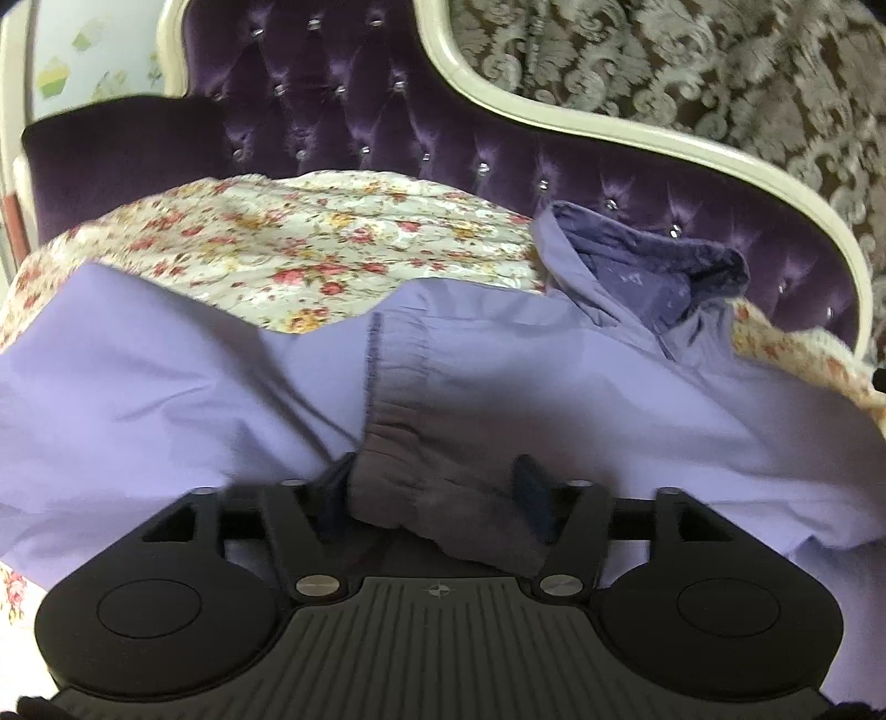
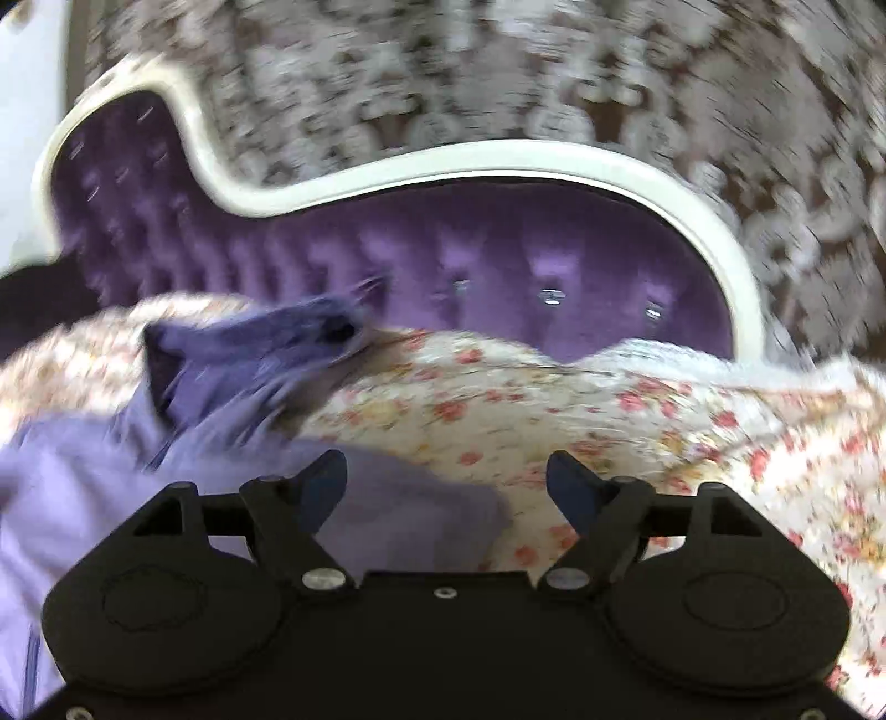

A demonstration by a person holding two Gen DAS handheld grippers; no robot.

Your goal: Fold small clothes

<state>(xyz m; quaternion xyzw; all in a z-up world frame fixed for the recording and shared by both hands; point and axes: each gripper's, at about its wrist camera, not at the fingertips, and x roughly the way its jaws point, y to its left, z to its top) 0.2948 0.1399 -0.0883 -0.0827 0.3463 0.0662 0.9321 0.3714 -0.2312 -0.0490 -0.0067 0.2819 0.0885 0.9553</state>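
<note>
A lilac jacket [image 1: 554, 376] lies spread on a floral bedspread [image 1: 310, 238]. Its elastic cuff [image 1: 410, 465] sits between the fingers of my left gripper [image 1: 434, 487], which stand wide apart on either side of it and do not pinch it. The jacket's darker collar [image 1: 653, 266] lies at the far right. In the right wrist view, which is motion-blurred, my right gripper [image 2: 446, 482] is open and empty above the jacket's edge [image 2: 387, 515] and the bedspread [image 2: 637, 421]. The collar [image 2: 266, 343] lies to its far left.
A purple tufted headboard [image 1: 343, 94] with a cream frame [image 1: 637, 133] stands behind the bed; it also shows in the right wrist view [image 2: 498, 260]. Damask wallpaper [image 1: 692, 50] is behind it. A dark purple pillow [image 1: 122, 149] lies at the far left.
</note>
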